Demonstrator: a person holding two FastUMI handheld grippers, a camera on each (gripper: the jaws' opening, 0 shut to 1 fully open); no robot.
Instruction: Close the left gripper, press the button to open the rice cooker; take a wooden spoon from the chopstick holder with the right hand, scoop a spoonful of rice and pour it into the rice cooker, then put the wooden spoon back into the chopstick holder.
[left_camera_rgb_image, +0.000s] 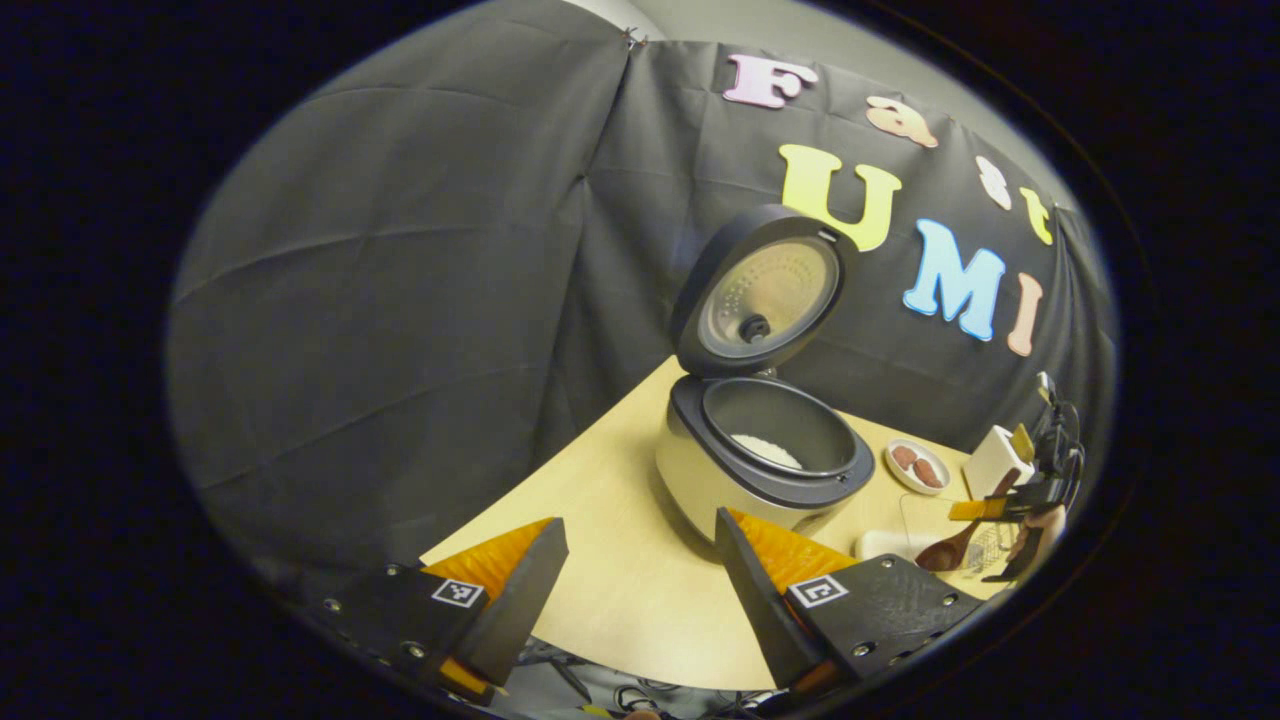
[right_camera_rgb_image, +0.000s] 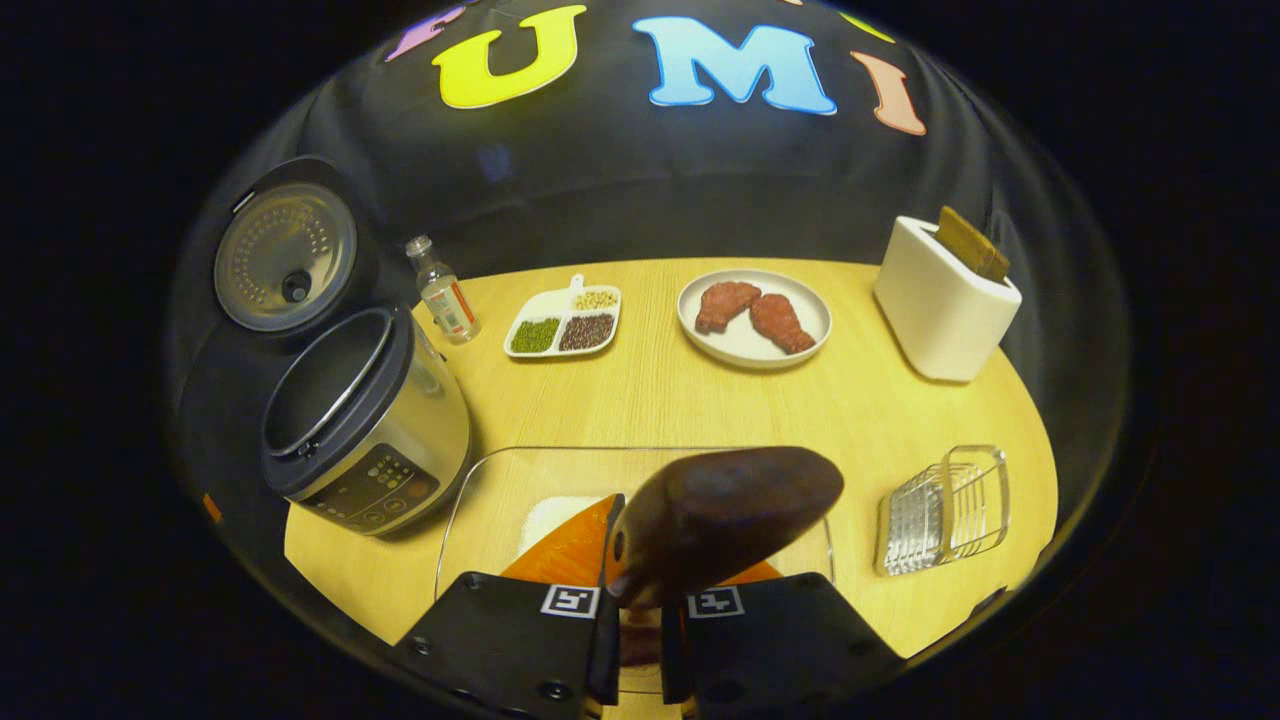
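A: Two grippers; which has the wooden spoon (right_camera_rgb_image: 725, 520)?

B: The right gripper (right_camera_rgb_image: 640, 600), pinching its handle, bowl pointing forward over the rice tray (right_camera_rgb_image: 470, 490) at the table's near edge. Rice cooker (right_camera_rgb_image: 365, 420), lid up, stands left. Left gripper (left_camera_rgb_image: 640, 590) is spread, idle.

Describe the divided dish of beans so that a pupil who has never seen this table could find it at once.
Start at the open rice cooker on the table's left in the right gripper view. Just past the small glass bottle beside it lies a white divided dish. Unlike the round plate of meat next to it, it has three compartments: green, dark and pale beans.
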